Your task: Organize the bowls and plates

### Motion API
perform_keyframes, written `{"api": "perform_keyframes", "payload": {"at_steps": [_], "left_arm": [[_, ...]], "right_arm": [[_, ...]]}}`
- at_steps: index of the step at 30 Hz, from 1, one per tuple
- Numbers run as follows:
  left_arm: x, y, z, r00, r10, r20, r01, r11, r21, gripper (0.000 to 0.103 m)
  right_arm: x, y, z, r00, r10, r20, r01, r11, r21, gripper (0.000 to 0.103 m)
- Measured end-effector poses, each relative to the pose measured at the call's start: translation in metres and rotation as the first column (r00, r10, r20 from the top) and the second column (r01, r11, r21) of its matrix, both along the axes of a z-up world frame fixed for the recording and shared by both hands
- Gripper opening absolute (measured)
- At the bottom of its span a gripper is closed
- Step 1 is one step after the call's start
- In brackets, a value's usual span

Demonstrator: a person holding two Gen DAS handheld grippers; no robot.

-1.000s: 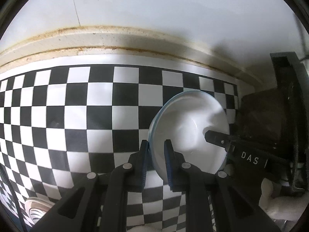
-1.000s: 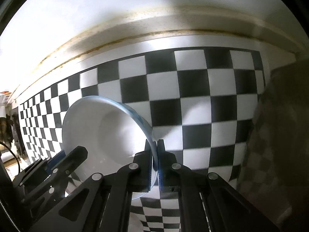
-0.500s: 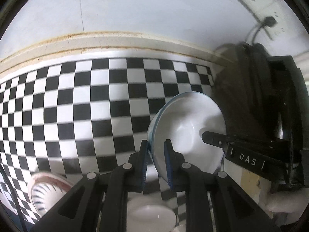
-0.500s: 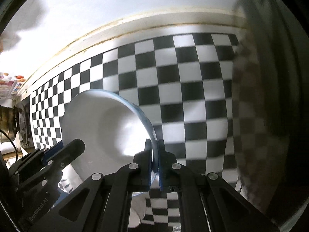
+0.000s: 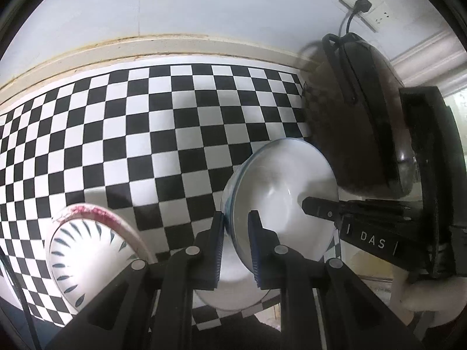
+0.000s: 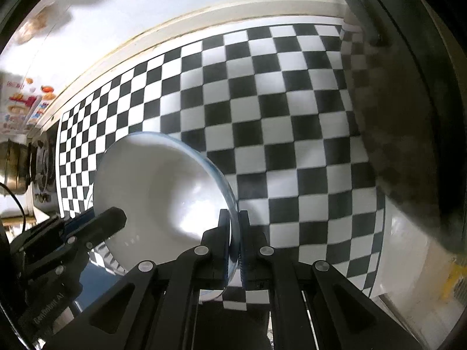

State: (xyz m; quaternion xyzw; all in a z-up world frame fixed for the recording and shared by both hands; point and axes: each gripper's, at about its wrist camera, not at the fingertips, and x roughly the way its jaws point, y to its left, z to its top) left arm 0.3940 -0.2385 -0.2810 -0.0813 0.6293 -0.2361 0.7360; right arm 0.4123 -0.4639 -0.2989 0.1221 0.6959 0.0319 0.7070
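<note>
Where "DAS" shows, right gripper (image 5: 309, 205) pinches bowl (image 5: 280, 195)

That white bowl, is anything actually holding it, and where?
Yes. The white bowl is held by both grippers at its rim: the left gripper on one side, the right gripper pinching the opposite edge.

Legible markings, two entries.

1. "DAS", white capitals flanked by short white bars, on the black body of the right gripper (image 5: 321, 210), right of the white bowl (image 5: 280, 201) in the left wrist view.

2. Pale lettering on the black body of the left gripper (image 6: 113, 218), left of that bowl (image 6: 163, 192) in the right wrist view (blurred; only an ending "AI" reads).

Colourful printed packaging (image 6: 23, 105), farther left: print illegible.
</note>
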Motion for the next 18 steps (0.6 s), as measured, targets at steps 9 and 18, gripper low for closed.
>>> {"api": "perform_keyframes", "payload": {"at_steps": [9,18], "left_arm": [[-0.026,0.013,-0.007,1.000,-0.012,-0.018,0.012,1.000,-0.001,0.014],[-0.045,0.018,-0.028,0.998,-0.021,-0.060,0.022,1.000,0.013,0.014]], "right_arm": [[-0.029,0.019,-0.007,1.000,0.023,-0.007,-0.022,1.000,0.014,0.007],[-0.048,0.025,-0.031,0.998,0.026,-0.049,-0.025,0.999,0.035,0.007]]}}
